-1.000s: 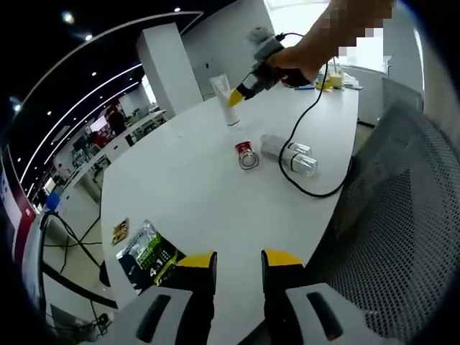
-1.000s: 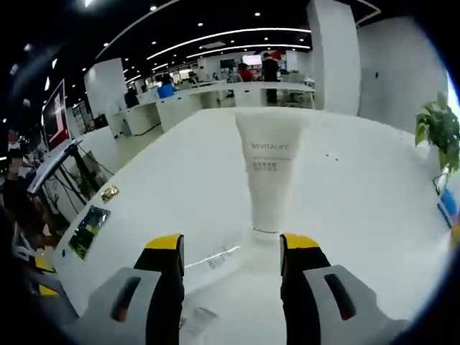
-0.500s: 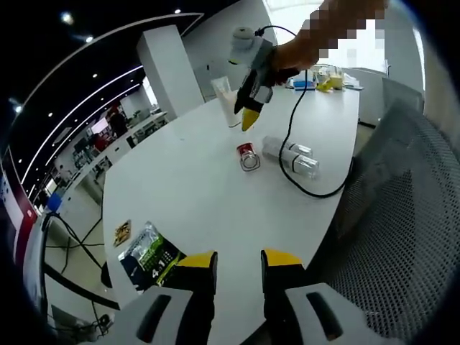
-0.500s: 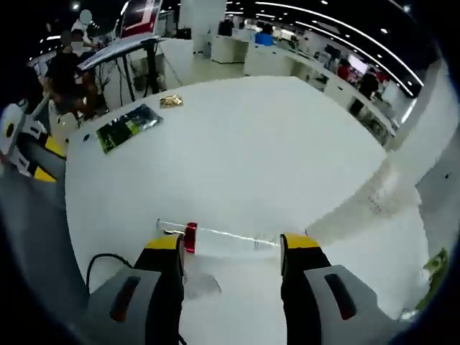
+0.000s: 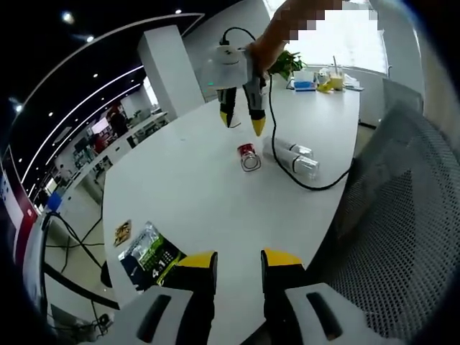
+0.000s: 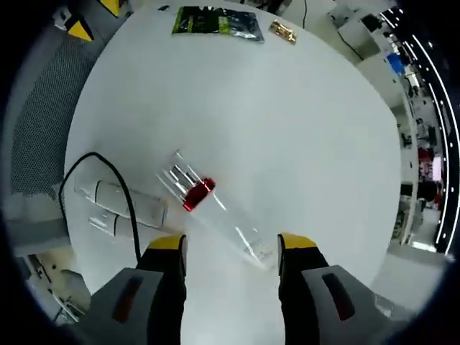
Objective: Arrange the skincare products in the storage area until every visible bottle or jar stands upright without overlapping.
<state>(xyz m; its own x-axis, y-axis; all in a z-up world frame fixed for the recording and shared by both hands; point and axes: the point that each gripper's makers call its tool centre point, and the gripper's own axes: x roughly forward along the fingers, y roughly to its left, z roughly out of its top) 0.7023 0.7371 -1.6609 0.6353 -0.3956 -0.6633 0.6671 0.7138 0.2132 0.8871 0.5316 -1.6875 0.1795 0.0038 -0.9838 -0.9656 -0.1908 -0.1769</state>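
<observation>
A clear bottle with a red collar (image 6: 198, 195) lies on its side on the white table (image 6: 287, 122); in the left gripper view it is the red-capped bottle (image 5: 247, 155). Beside it lie two clear bottles (image 6: 122, 208) (image 5: 291, 155), with a black cable (image 6: 122, 188) across them. My right gripper (image 6: 231, 246) is open and points down over the red-collared bottle, whose near end shows between the jaws. In the left gripper view a hand holds that right gripper (image 5: 241, 121) above the bottles. My left gripper (image 5: 238, 263) is open and holds nothing, low at the table's near edge.
A green packet (image 5: 147, 255) (image 6: 215, 21) and a small gold item (image 5: 120, 231) (image 6: 282, 30) lie near the table's edge. A grey mesh chair (image 5: 402, 215) (image 6: 43, 93) stands against the table. The black cable (image 5: 302, 180) loops over the tabletop.
My right gripper left the upright white tube, rose and tipped downward over the lying bottles. My left gripper stayed put.
</observation>
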